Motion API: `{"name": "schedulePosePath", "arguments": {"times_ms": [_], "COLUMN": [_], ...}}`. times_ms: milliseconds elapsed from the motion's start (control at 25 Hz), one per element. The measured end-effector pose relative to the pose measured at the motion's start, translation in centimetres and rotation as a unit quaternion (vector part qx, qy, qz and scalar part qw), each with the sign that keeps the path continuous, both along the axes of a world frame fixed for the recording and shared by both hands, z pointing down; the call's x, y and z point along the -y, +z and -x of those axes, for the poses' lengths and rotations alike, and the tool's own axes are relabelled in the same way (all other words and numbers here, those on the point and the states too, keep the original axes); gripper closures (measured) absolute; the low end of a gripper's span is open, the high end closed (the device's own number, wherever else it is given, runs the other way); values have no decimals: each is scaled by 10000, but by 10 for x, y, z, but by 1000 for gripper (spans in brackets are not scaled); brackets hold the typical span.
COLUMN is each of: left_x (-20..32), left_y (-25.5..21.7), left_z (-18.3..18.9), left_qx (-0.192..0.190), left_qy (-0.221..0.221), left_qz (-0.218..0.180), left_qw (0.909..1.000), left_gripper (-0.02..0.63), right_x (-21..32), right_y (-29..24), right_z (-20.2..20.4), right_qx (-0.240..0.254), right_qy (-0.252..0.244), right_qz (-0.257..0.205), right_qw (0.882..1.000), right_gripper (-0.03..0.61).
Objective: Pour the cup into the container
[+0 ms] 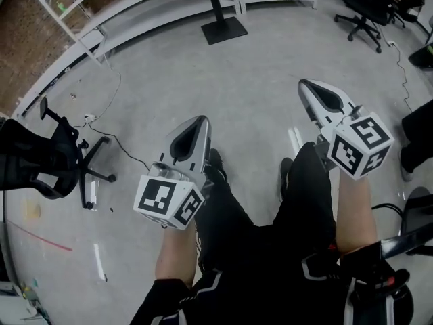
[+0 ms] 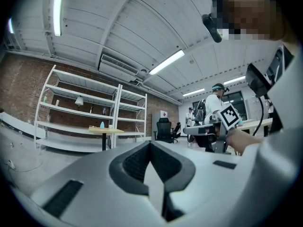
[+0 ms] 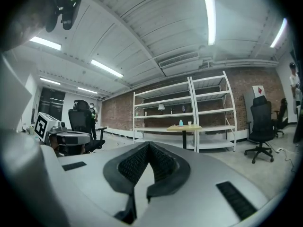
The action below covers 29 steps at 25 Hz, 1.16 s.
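Observation:
Far across the room stands a small yellow-topped table (image 3: 183, 127) with a blue object (image 3: 180, 122) and a white cup (image 3: 189, 123) on it. The left gripper view shows that table (image 2: 105, 131) and the blue object (image 2: 102, 125) too, tiny. My left gripper (image 1: 199, 119) and right gripper (image 1: 302, 83) hover over my thighs, pointing forward above the floor. In its own view the left gripper (image 2: 150, 144) has its jaws shut on nothing. The right gripper (image 3: 149, 145) is likewise shut and empty.
The table's black base (image 1: 223, 29) sits on the grey floor ahead. Office chairs stand at the left (image 1: 54, 161) and far right (image 1: 369, 5). White shelving (image 3: 182, 110) lines a brick wall. A cable (image 1: 111, 137) trails on the floor. Other people (image 2: 215, 103) are beyond.

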<state>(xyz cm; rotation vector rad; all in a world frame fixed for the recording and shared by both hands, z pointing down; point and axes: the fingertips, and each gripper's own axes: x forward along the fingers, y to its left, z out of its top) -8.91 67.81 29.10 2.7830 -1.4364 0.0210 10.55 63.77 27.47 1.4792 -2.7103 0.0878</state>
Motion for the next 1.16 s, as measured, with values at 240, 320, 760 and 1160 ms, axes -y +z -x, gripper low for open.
{"name": "schedulePosePath", "arguments": {"times_ms": [240, 320, 760, 1160], "left_x": [-55, -65, -74, -70], "left_y": [-7, -9, -24, -17], "left_z": [0, -5, -16, -23], "left_qx": [14, 30, -77, 7], "left_qy": [-129, -126, -195, -132], "left_qz": [-52, -57, -183, -140], "left_qw": [9999, 9999, 9996, 9998], "left_gripper": [620, 620, 620, 620], "right_x": [-49, -60, -80, -79], "right_y": [-8, -14, -26, -23], "right_z": [-2, -5, -23, -29], "right_qx": [14, 64, 27, 28], "right_qy": [-62, -83, -64, -27], "right_qz": [-115, -152, -294, -288], "right_qw": [9999, 9998, 9995, 9996], "right_gripper": [577, 577, 577, 577]}}
